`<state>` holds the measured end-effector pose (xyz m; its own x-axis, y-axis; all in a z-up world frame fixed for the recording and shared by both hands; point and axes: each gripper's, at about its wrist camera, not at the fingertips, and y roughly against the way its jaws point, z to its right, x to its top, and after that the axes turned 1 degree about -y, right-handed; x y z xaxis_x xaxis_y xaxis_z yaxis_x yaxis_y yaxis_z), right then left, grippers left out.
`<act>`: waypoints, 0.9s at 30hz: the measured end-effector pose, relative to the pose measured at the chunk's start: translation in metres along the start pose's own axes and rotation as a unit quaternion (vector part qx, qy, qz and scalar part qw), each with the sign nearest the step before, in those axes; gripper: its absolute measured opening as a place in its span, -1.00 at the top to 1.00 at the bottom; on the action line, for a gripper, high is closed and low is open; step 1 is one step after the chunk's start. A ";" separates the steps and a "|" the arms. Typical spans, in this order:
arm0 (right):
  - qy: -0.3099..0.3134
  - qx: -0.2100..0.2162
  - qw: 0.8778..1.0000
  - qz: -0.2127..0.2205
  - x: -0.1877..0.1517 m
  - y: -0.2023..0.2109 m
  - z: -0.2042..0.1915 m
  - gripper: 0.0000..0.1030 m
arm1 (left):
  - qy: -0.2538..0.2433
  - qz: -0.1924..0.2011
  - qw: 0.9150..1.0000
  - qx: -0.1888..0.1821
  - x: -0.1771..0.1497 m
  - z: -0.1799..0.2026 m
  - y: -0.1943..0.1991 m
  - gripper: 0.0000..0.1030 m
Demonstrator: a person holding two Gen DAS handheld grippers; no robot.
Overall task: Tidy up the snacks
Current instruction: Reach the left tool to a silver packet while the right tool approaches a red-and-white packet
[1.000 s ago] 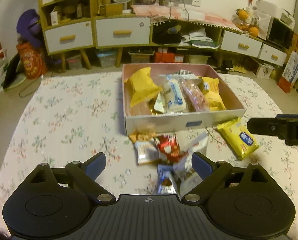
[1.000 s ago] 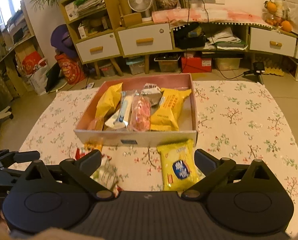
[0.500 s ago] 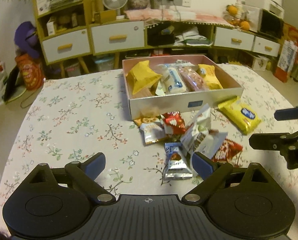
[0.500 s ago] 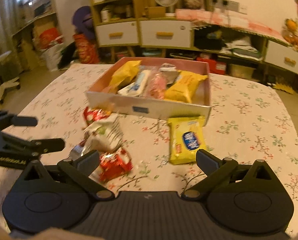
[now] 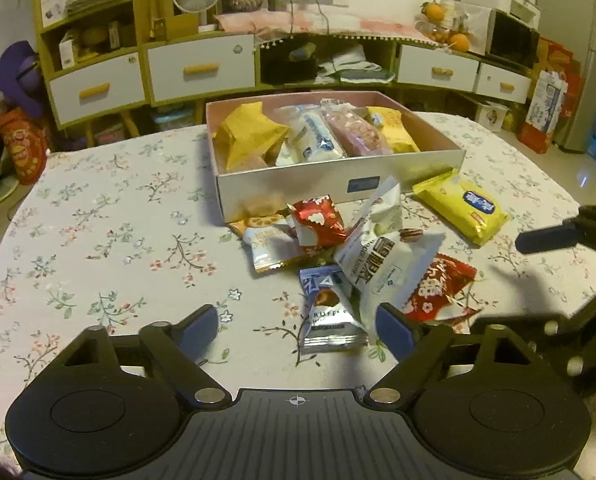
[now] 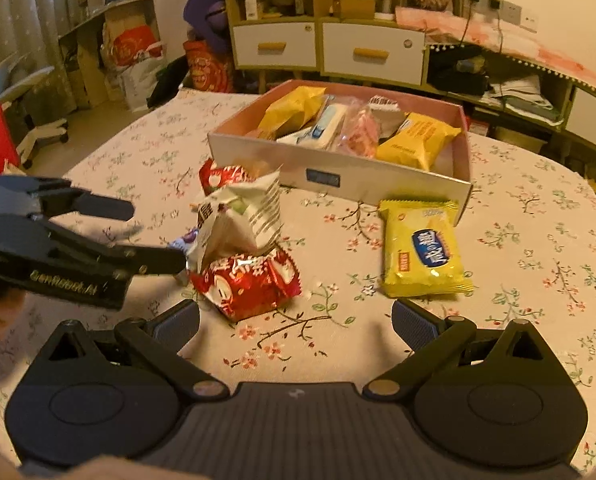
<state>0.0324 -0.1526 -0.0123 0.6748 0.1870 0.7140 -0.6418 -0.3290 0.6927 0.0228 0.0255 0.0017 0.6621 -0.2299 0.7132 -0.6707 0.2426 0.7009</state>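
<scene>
A pink-lined box [image 5: 338, 178] [image 6: 464, 152] holds several snack packets. In front of it lies a heap of loose packets: a white bag [image 5: 382, 256] [image 6: 237, 216], red packets [image 5: 438, 288] [image 6: 245, 284], a silver-blue packet [image 5: 330, 312] and a small red one [image 5: 318, 220]. A yellow packet [image 5: 464, 208] [image 6: 424, 252] lies apart to the right. My left gripper [image 5: 298, 328] [image 6: 153, 236] is open just before the heap. My right gripper [image 6: 293, 324] is open and empty between the red and yellow packets; one of its fingers [image 5: 546, 236] shows in the left wrist view.
A round table with a floral cloth [image 5: 117, 240] carries everything. Cabinets with white drawers [image 5: 201, 68] and shelves stand behind it. An office chair [image 6: 37, 128] stands off the table's left.
Both grippers have pulled back and lower toward the near side of the table. The heap of loose packets now lies close ahead of the left gripper's fingers.
</scene>
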 end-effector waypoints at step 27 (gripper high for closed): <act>0.024 0.002 1.000 -0.015 0.010 -0.024 -0.016 -0.67 | 0.016 -0.049 0.999 0.004 0.007 -0.008 -0.018 0.42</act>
<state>0.0489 -0.1285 -0.0199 0.6749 0.2406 0.6976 -0.6210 -0.3256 0.7130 0.0420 0.0268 -0.0064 0.7346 -0.2224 0.6410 -0.6053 0.2120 0.7672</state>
